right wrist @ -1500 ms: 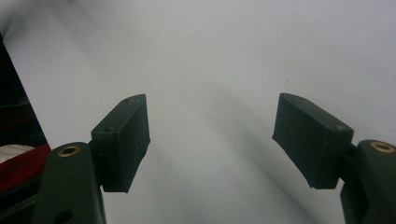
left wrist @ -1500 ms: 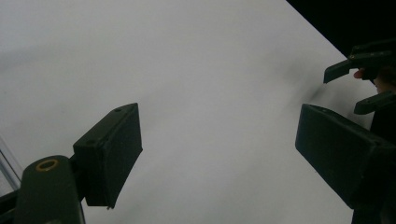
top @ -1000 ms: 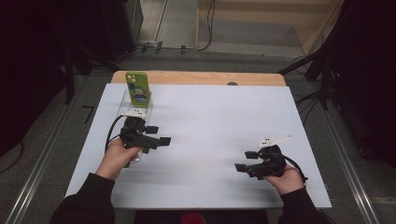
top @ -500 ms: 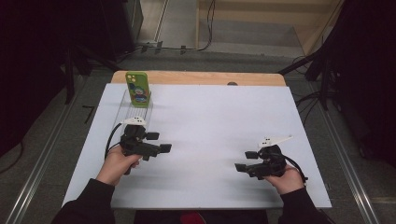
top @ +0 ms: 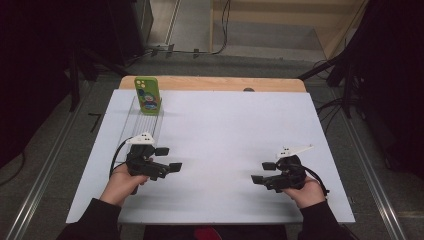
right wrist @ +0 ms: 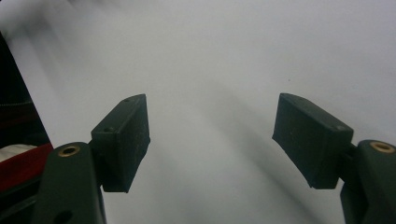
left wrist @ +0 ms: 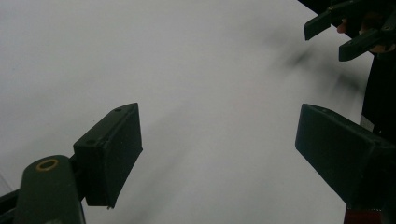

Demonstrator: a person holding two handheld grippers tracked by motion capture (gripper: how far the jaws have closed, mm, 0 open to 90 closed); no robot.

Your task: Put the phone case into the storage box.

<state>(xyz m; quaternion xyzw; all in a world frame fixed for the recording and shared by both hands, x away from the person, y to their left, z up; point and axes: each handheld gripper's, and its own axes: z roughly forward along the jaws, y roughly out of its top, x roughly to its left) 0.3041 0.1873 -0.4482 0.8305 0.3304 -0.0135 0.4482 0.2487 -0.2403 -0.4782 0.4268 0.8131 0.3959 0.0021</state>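
One green phone (top: 147, 94) stands beyond empty tongs (top: 167, 159).

The left gripper (top: 169, 159) and right gripper (top: 262, 173) have 2 matt black plastic jaws each, slightly grainy, with brass-coloured rivets. Beneath them the table (top: 230, 130) is smooth, matt white, with a bare wood strip (top: 210, 83) along its far edge. Beyond the left gripper, the phone case (top: 148, 95) looks like glossy green plastic.
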